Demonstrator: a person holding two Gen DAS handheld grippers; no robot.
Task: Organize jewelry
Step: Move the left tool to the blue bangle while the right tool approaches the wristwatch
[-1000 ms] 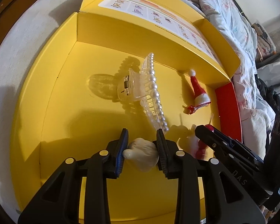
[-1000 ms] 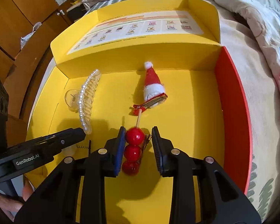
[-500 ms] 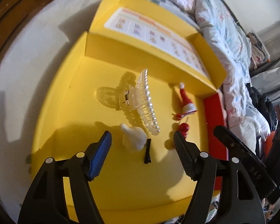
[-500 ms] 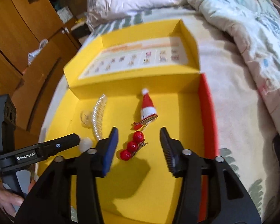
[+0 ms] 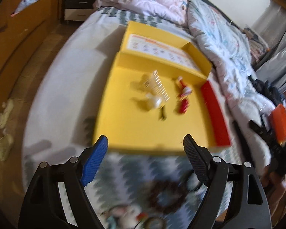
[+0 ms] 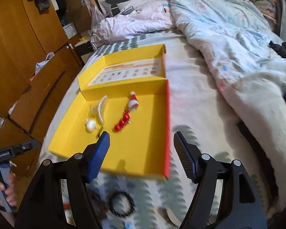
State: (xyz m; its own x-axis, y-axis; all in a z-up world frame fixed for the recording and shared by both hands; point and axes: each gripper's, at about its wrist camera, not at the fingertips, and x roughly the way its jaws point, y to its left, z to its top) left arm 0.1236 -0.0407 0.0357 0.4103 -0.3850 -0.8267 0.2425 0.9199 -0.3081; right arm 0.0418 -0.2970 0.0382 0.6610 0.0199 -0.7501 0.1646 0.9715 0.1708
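Both grippers now pulled back from yellow box (image 6: 143, 152), higher than half second ago; left gripper (image 5: 145, 158) and right gripper (image 6: 141, 153) both jaws wide apart, empty. White clip (image 6: 90, 125) and red bead clip (image 6: 122, 122) lie released on box floor. Bead clip long axis diagonal, pointing toward santa hat clip (image 6: 133, 101). Pearl claw clip (image 6: 101, 109) beside white clip
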